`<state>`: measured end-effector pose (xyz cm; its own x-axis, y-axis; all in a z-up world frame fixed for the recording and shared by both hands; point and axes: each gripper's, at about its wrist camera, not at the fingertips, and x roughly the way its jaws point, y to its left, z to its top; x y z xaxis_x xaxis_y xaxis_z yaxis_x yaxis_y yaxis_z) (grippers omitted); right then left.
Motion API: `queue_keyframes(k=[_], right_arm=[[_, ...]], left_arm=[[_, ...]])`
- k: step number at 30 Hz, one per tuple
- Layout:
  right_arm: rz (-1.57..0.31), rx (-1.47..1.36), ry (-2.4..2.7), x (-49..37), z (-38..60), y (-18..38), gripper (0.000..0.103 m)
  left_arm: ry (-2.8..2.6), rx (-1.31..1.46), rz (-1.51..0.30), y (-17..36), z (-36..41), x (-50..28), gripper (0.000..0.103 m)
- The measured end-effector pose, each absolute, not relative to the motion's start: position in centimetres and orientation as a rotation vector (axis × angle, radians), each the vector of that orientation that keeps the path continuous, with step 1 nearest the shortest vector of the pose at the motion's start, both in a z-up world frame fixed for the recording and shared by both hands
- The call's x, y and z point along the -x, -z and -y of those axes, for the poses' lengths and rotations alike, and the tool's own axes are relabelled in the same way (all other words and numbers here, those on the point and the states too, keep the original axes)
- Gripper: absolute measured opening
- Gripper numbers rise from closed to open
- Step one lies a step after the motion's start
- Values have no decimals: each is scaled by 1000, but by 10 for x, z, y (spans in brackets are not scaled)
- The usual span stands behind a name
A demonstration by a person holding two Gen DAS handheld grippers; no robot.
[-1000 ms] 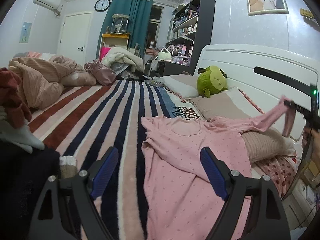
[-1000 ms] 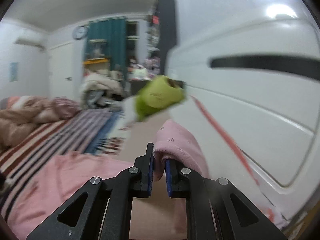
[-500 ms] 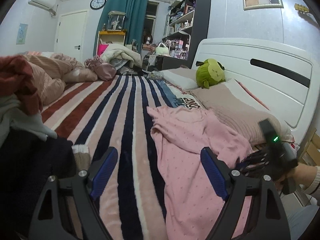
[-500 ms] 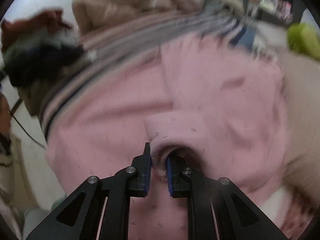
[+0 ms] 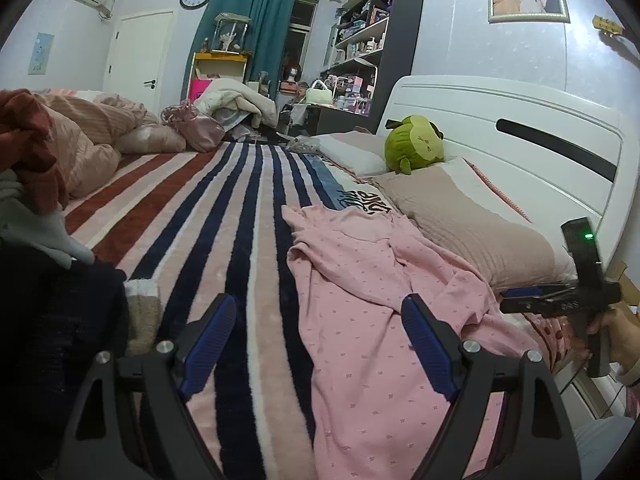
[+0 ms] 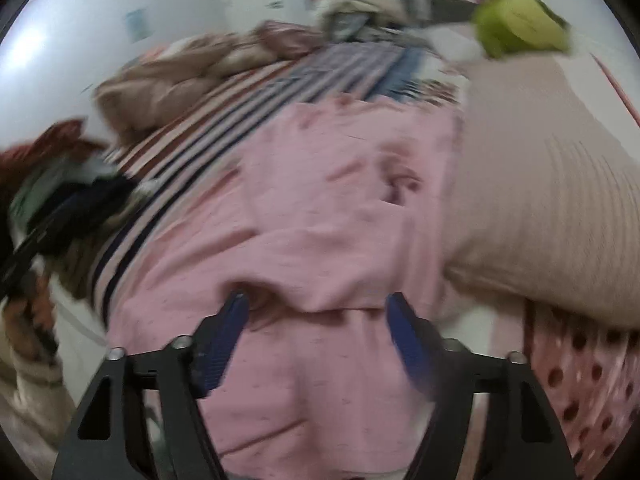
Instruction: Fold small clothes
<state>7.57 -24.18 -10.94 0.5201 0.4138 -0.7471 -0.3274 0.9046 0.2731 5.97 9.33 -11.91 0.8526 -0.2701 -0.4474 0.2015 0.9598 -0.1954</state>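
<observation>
Two grippers are working over one garment. Nearest in the left wrist view, the left gripper (image 5: 316, 340) is hanging low over the bed with its jaws spread wide and nothing between them, one blue pad over the striped blanket (image 5: 224, 216) and the other over the pink top's (image 5: 372, 300) hem end; it is probably waiting there to take that end. In the right wrist view, blurred with motion, the right gripper (image 6: 316, 328) is pointing steeply down at the same pink top (image 6: 320, 208), and its jaws are opening; a folded-over pink sleeve (image 6: 316, 280) is lying just beyond and between the pads, which are not pressing on it. Judging by that, the sleeve is being laid inward across the body as a first fold.

The top is lying flat on the blanket, hard against the beige pillow (image 5: 468, 228). Its long axis is running along the blanket's stripes, away from the left camera, with the neckline at the far end and the hem near the jaws. Beyond it, a green plush toy (image 5: 416, 148) is sitting against the white headboard (image 5: 520, 112), well clear of the work. A heap of other clothes (image 5: 36, 184) is waiting at the left.
</observation>
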Motion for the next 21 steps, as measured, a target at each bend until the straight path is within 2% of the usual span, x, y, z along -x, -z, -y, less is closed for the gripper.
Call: queue_keyframes(k=[6, 7, 8, 9, 11, 18, 21], right_arm=[[-931, -279, -426, -111, 253, 135, 78], [-938, -264, -421, -114, 250, 138, 74], [-943, -220, -406, -118, 243, 140, 57], [-946, -167, -377, -119, 237, 139, 32], [-927, -94, -336, -116, 229, 135, 14], [-824, 1, -387, -91, 210, 106, 3], [-803, 33, -409, -79, 195, 93, 3]], left_arm=[[246, 133, -497, 119, -95, -57, 82], [240, 133, -499, 120, -96, -57, 82], [235, 134, -501, 120, -97, -57, 82], [228, 135, -502, 121, -100, -56, 82], [220, 138, -500, 121, -104, -56, 82], [214, 168, -487, 120, -116, -54, 82], [217, 176, -484, 120, -120, -52, 82]])
